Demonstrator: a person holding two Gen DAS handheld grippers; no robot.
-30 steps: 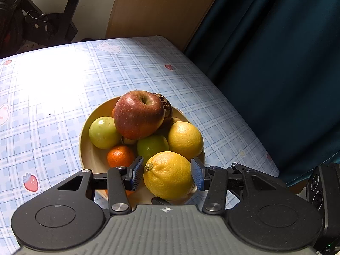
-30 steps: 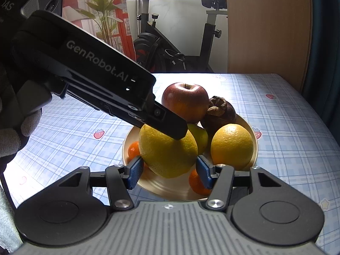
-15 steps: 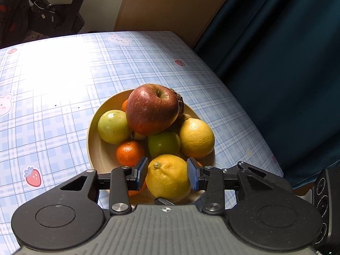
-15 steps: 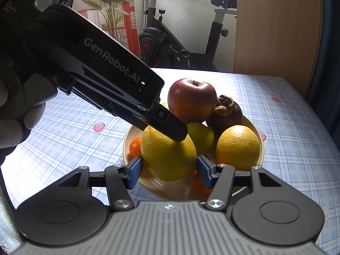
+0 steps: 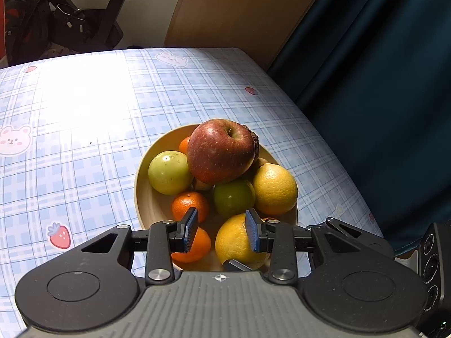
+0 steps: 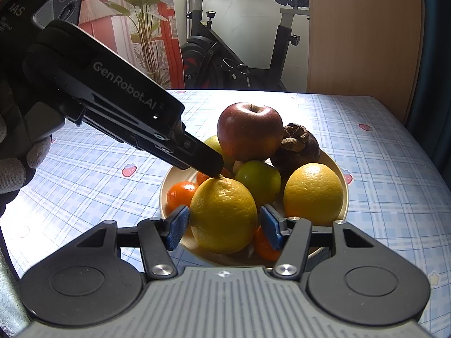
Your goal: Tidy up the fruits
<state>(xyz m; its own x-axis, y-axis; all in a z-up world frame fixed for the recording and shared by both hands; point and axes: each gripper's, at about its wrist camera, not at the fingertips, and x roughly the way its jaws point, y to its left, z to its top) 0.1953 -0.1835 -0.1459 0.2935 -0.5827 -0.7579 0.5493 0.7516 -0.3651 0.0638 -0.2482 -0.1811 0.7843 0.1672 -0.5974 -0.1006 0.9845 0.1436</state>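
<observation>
A tan bowl (image 5: 143, 169) (image 6: 342, 174) on the checked tablecloth holds a red apple (image 5: 221, 152) (image 6: 249, 132), a mangosteen (image 6: 298, 146), green fruits (image 5: 169, 171), tangerines (image 5: 188, 205) and a lemon (image 5: 274, 188). A second lemon (image 6: 222, 217) (image 5: 234, 242) stands at the bowl's near rim, and my right gripper (image 6: 224, 221) is shut on its sides. My left gripper (image 5: 221, 229) hovers over it with jaws narrow but apart and nothing between the pads. In the right wrist view, one of its fingers (image 6: 203, 163) touches the lemon's top.
A gloved hand (image 6: 17, 155) holds the left gripper. A dark blue curtain (image 5: 366, 84) hangs past the table's right edge. An exercise bike (image 6: 239, 56), a plant (image 6: 143, 22) and a wooden panel (image 6: 360, 42) stand behind the table.
The left jaws narrowed from wide around the lemon. The lemon then slid out from between the pads to lie under the right one. The right gripper's hold on it looks unchanged.
</observation>
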